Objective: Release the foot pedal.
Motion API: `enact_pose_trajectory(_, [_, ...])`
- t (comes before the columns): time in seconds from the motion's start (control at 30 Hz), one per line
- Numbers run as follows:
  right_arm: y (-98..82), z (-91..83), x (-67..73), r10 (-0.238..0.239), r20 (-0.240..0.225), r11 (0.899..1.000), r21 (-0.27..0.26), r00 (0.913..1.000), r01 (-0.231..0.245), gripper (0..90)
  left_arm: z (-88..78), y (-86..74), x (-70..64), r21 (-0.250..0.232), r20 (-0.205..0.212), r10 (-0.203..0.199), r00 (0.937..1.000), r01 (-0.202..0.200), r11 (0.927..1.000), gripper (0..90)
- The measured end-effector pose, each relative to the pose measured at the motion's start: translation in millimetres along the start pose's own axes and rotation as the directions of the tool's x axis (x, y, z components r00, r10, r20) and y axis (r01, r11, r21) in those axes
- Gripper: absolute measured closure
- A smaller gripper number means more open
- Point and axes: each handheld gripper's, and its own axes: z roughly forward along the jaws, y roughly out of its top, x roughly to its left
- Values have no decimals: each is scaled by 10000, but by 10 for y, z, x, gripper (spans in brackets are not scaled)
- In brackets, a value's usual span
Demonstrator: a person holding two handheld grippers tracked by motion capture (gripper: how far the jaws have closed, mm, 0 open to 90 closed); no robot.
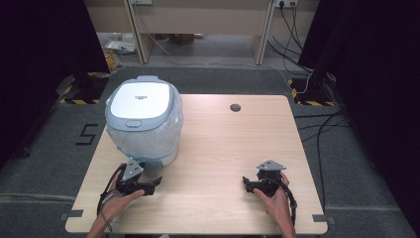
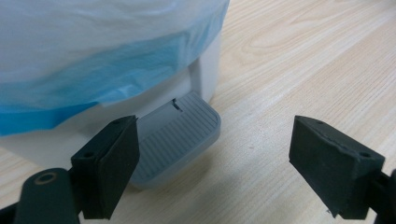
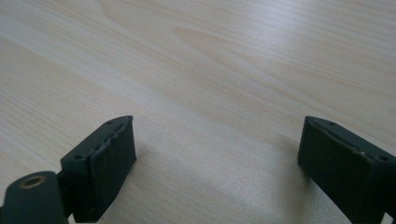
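A white pedal bin (image 1: 143, 119) with a pale blue-grey lid and a plastic liner stands at the table's left. Its grey ribbed foot pedal (image 2: 175, 137) juts out at the base, with the blue-edged liner (image 2: 93, 70) hanging above it. My left gripper (image 1: 151, 186) is just in front of the bin, low over the table; in its own view (image 2: 215, 163) the jaws stand wide apart and empty, the pedal just beyond the left pad (image 2: 114, 163). My right gripper (image 1: 247, 184) rests near the front right, open (image 3: 217, 163), with bare wood between its pads.
The light wooden table (image 1: 223, 144) has a round cable hole (image 1: 235, 107) near its far edge. Black curtains flank both sides, and cables (image 1: 317, 124) run across the grey floor to the right. A desk frame stands behind.
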Motion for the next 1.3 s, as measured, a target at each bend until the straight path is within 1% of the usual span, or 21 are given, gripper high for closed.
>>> enact_pose_trajectory(0.07, [0, 0, 0, -3, -1, 10000, -2, 10000, 3, 116, -30, -2, 14, 30, -28, 25, 10000, -25, 10000, 156])
enact_pose_trajectory(0.13, [0, 0, 0, 2, -1, 10000, -1, 10000, -2, 116, -55, -10, 25, -7, -49, -30, 10000, 30, 10000, 156])
enact_pose_trajectory(0.23, [0, 0, 0, -3, 0, 10000, -1, 10000, 3, 116, -88, -38, 40, 69, -94, -92, 9999, 93, 9999, 156])
enact_pose_trajectory(0.33, [0, 0, 0, 0, 0, 10000, 0, 10000, 0, 116, -141, -71, 56, 207, -145, 56, 9999, -53, 9998, 157])
enact_pose_trajectory(0.47, [0, 0, 0, -4, 0, 10000, -1, 10000, 4, 116, -205, -135, 104, 238, -300, -145, 9994, 152, 9996, 159])
enact_pose_trajectory(0.6, [0, 1, 0, -1, 2, 10000, -1, 10000, 1, 115, -236, -219, 174, 357, -404, -285, 9988, 299, 9989, 164])
enact_pose_trajectory(0.7, [0, 0, 0, 5, 3, 10000, -1, 10000, -5, 115, -264, -269, 213, 358, -551, -429, 9976, 449, 9984, 164])
enact_pose_trajectory(0.8, [0, 0, 0, 3, 6, 10000, 1, 10000, -3, 115, -295, -304, 227, 387, -665, -509, 9965, 535, 9978, 165])
enact_pose_trajectory(1.03, [0, 0, 0, 4, 3, 10000, 0, 10000, -4, 115, -349, -379, 179, 494, -626, -449, 9970, 480, 9976, 164])
enact_pose_trajectory(1.1, [0, 0, 0, 4, 3, 10000, -1, 10000, -4, 115, -346, -403, 162, 564, -550, -425, 9976, 456, 9974, 164])
enact_pose_trajectory(1.2, [0, 0, 0, 5, 4, 10000, 1, 10000, -5, 115, -341, -454, 139, 802, -448, -356, 9984, 391, 9960, 164])
enact_pose_trajectory(1.3, [0, 0, 0, 4, 4, 10000, -1, 10000, -4, 115, -323, -514, 133, 1175, -302, -197, 9993, 232, 9928, 165])
